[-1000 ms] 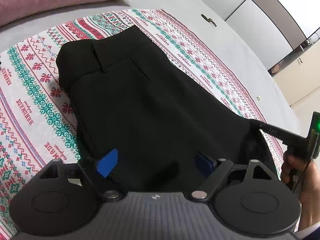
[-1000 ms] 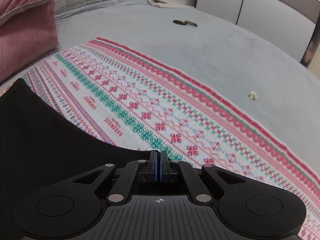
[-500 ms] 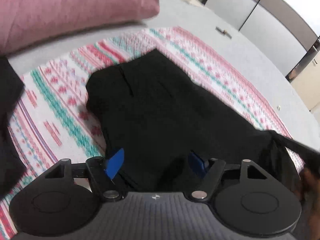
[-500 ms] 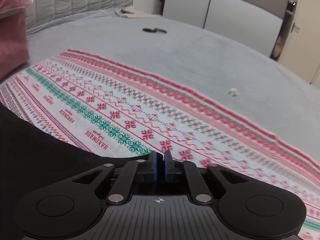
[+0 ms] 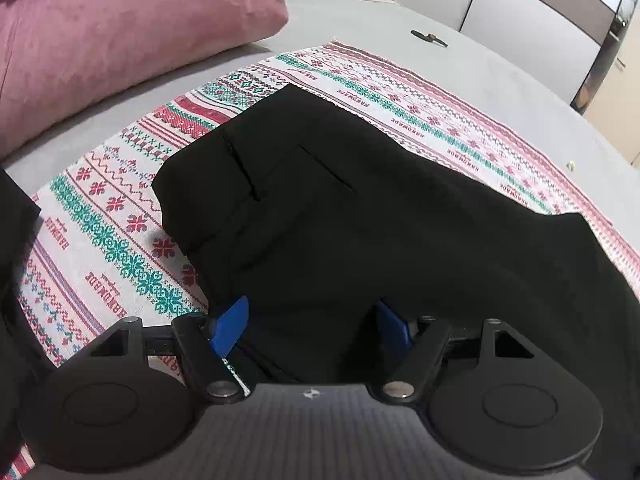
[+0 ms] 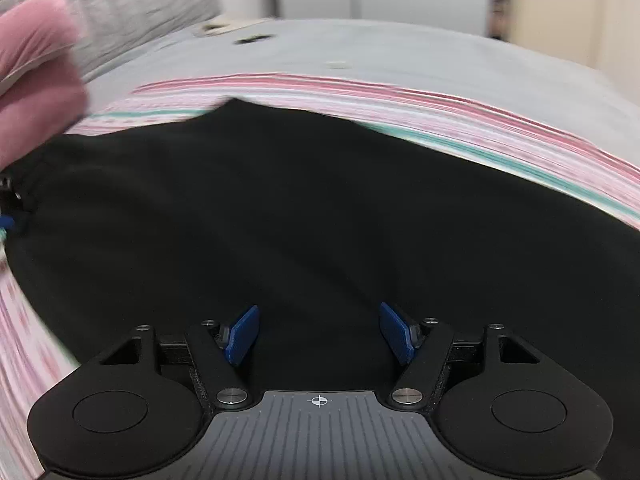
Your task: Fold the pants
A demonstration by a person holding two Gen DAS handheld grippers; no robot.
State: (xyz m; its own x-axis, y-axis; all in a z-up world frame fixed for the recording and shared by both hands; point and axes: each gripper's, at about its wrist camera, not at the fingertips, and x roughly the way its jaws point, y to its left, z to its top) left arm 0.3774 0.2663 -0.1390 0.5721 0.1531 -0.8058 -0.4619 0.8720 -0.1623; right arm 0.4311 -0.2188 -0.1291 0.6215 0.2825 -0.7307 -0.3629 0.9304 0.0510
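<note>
Nearest, the left gripper [image 5: 312,326] and right gripper [image 6: 319,334] both hover with blue pads spread apart over one pair of smooth black pants [image 5: 360,224], lying folded on a knit-patterned red, green and white blanket [image 5: 100,240]. Beyond sit one plump pink velvet pillow [image 5: 120,28] and the grey bed [image 5: 500,76].

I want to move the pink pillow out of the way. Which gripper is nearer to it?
Left, as far as I can judge. The left gripper sits over the black pants, the pink pillow just beyond them. The right gripper sees it only at its far left edge.
</note>
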